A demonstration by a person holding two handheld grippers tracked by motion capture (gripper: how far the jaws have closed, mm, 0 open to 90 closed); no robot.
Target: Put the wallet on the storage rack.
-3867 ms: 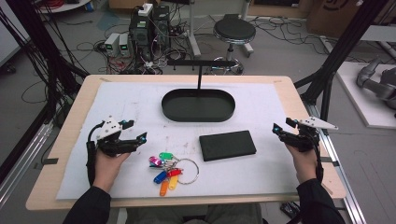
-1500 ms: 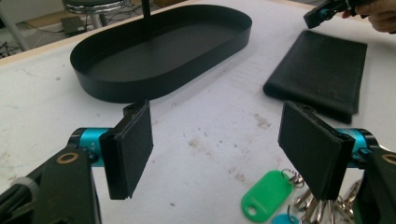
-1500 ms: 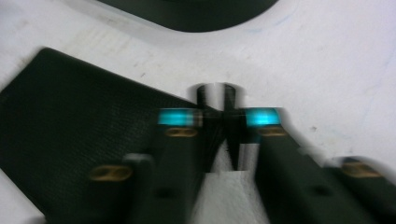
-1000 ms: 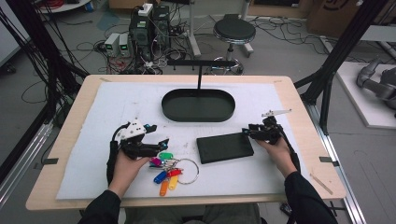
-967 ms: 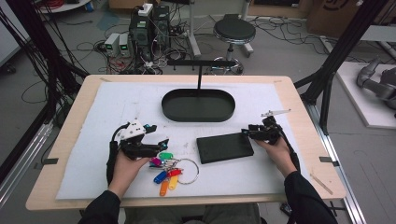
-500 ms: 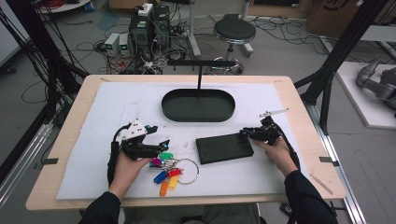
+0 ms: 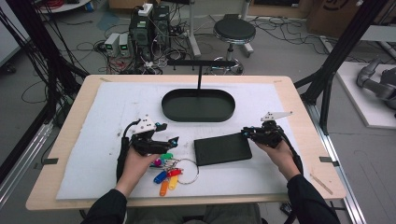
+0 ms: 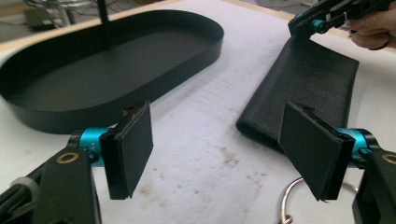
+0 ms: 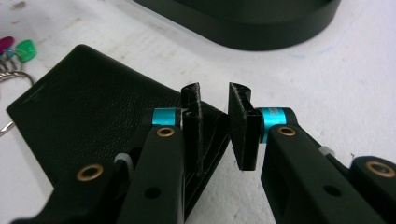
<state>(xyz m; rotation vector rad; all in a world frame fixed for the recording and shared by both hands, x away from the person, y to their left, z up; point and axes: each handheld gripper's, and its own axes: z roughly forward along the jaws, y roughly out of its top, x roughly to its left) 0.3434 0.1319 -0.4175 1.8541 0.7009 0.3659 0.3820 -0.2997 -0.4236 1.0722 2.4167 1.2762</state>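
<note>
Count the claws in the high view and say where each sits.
2. The left claw, jaws wide apart, is just above the key ring, left of the black wallet. The right claw, jaws narrowly apart, is at the wallet's right end. None seems hidden.

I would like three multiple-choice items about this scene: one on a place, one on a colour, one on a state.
1. Where does the key ring lie?
A. inside the oval tray
B. on the white mat, left of the black wallet
C. on the stool

2. What colour is the oval tray?
A. black
B. white
C. red

3. How do the left gripper's jaws stand?
A. shut on the keys
B. shut on the wallet
C. wide apart, holding nothing

Answers: 1 B, the keys lie beside the black wallet; 2 A, its wall and floor are black; 3 C, bare mat shows between the pads.
</note>
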